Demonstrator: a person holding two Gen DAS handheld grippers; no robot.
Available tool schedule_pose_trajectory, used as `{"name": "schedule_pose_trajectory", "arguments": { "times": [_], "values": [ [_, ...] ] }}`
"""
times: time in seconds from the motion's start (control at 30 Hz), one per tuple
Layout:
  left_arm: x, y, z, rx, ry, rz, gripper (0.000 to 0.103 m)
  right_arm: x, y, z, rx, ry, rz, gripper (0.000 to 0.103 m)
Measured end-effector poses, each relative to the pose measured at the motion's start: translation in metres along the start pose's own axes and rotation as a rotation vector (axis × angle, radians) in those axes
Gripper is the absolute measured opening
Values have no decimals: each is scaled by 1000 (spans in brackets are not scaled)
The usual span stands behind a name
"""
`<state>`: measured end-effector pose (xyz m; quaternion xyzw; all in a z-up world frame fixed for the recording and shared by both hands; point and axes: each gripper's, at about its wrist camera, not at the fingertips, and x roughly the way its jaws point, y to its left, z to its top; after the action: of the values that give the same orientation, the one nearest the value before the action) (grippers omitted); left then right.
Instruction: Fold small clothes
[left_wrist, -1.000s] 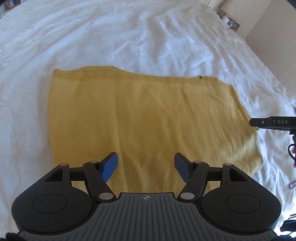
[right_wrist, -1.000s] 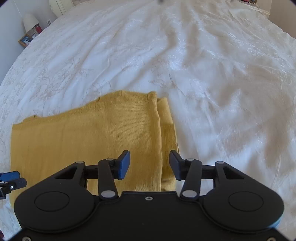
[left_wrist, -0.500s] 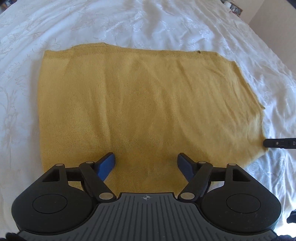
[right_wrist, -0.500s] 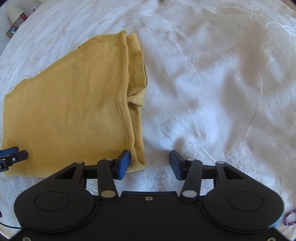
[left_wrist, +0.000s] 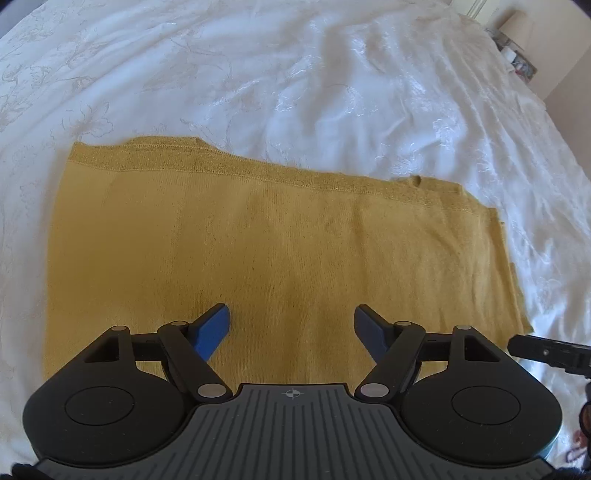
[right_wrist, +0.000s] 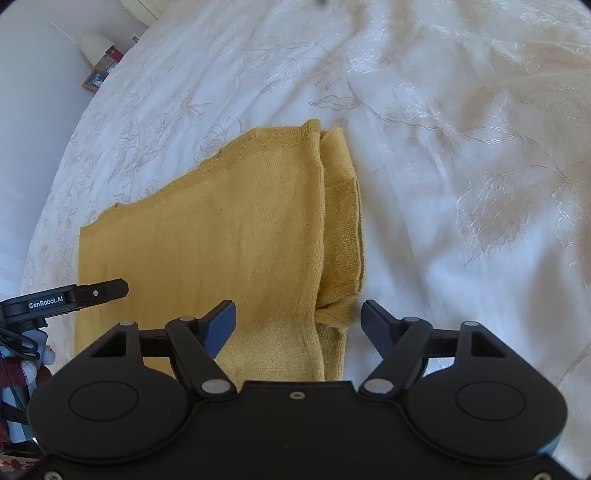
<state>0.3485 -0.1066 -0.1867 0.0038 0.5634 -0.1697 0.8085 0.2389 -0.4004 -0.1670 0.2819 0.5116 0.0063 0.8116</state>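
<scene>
A mustard-yellow knit garment (left_wrist: 258, 251) lies flat on the white bedspread (left_wrist: 295, 74), folded into a wide rectangle. My left gripper (left_wrist: 291, 326) is open and empty, hovering over the garment's near edge. In the right wrist view the garment (right_wrist: 229, 240) shows its folded right side, with a tucked sleeve layer (right_wrist: 341, 221) sticking out. My right gripper (right_wrist: 298, 325) is open and empty over the garment's near right corner. The right gripper's tip shows in the left wrist view (left_wrist: 546, 349), and the left gripper's tip shows in the right wrist view (right_wrist: 74, 293).
The embroidered white bedspread (right_wrist: 461, 147) stretches all around the garment. A lamp and small items stand on a bedside stand (right_wrist: 99, 62) beyond the bed's far left edge. More bedside clutter (left_wrist: 517, 59) sits at the far right in the left wrist view.
Both grippers stayed open. They dipped close to the garment's near edge half a second ago, then pulled back and up. The garment has not moved.
</scene>
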Motion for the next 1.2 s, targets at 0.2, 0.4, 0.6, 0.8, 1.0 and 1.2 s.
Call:
{"name": "schedule_pose_trajectory", "arguments": {
  "times": [0.2,0.4,0.6,0.8,1.0,1.2],
  "values": [
    [30,-4,10,-11,51,62,79,13,-19,8,57,51,75,86],
    [46,-8,16,-2,87,52,103,25,-32,11,124,68,169,103],
    [52,-17,20,15,109,105,103,31,-27,12,98,29,191,103],
    [55,-20,22,12,116,120,103,33,-41,19,160,66,256,103],
    [39,-24,44,16,22,174,92,32,-40,24,135,109,250,103],
    [69,-20,64,39,76,223,96,29,-34,17,143,94,244,101]
  ]
}}
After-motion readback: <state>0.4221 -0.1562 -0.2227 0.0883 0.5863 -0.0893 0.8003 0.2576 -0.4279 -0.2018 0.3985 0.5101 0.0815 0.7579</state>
